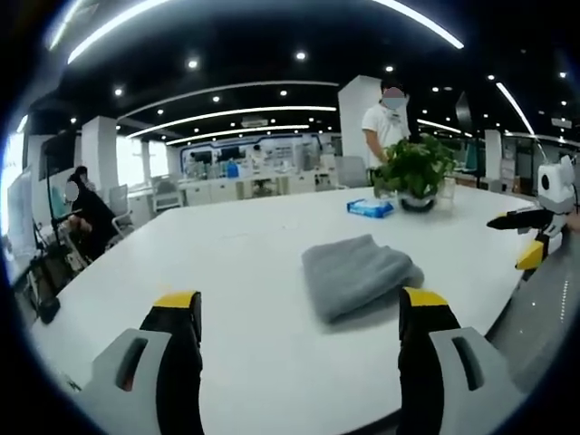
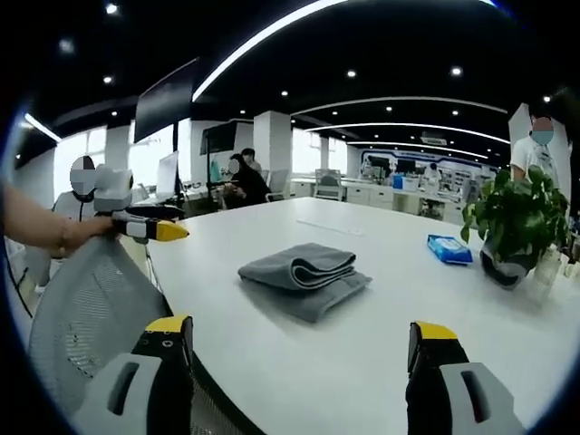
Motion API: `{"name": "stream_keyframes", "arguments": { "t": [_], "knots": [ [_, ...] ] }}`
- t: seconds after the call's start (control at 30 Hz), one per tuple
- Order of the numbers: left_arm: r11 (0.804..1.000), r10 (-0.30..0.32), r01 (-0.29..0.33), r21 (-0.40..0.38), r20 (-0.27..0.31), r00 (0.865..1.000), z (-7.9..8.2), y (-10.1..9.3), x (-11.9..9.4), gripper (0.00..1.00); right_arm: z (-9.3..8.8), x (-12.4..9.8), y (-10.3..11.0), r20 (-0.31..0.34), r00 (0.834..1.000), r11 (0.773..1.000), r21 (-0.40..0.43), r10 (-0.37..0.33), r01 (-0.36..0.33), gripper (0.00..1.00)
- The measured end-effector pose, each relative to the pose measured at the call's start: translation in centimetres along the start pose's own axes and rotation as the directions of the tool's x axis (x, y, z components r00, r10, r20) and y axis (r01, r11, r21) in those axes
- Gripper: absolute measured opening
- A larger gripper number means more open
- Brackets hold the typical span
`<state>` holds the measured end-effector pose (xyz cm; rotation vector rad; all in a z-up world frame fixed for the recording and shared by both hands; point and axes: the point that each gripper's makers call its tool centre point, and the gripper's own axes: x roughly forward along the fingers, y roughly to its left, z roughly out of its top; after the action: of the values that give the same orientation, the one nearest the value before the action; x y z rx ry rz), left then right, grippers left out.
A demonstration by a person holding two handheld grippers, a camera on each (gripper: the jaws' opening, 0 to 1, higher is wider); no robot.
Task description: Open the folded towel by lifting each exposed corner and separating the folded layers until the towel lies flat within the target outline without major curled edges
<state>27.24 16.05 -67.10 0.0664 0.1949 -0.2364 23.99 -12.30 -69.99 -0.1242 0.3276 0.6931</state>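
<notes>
Two sets of jaws stand apart, empty: the left gripper (image 1: 299, 313) and right gripper (image 2: 300, 337) short of the folded grey towel (image 1: 357, 274) at twelve o'clock on the white table (image 1: 236, 263). Pinch only the top layer's corner. Beyond, the blue packet (image 2: 449, 247) shows no legible writing.

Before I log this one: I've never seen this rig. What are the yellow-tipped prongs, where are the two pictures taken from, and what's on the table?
A person holds a two-jaw gripper in each hand; a camera rides on each. The left gripper and right gripper both stand open, holding nothing. Each also appears in the other's view, at the edge. On the white table lies a folded grey towel, not yet opened. Farther back sit a blue packet and a potted plant. A mesh chair back stands by the table.
</notes>
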Motion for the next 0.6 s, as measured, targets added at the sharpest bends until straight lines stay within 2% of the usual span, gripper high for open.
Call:
{"name": "stream_keyframes", "arguments": {
  "t": [0.6],
  "knots": [
    [1.000,0.002,-0.001,0.014,-0.018,1.000,-0.25,-0.17,-0.01,0.89,0.13,-0.10,0.05,0.009,1.000,1.000,0.010,0.004,-0.004,1.00]
  ]
}}
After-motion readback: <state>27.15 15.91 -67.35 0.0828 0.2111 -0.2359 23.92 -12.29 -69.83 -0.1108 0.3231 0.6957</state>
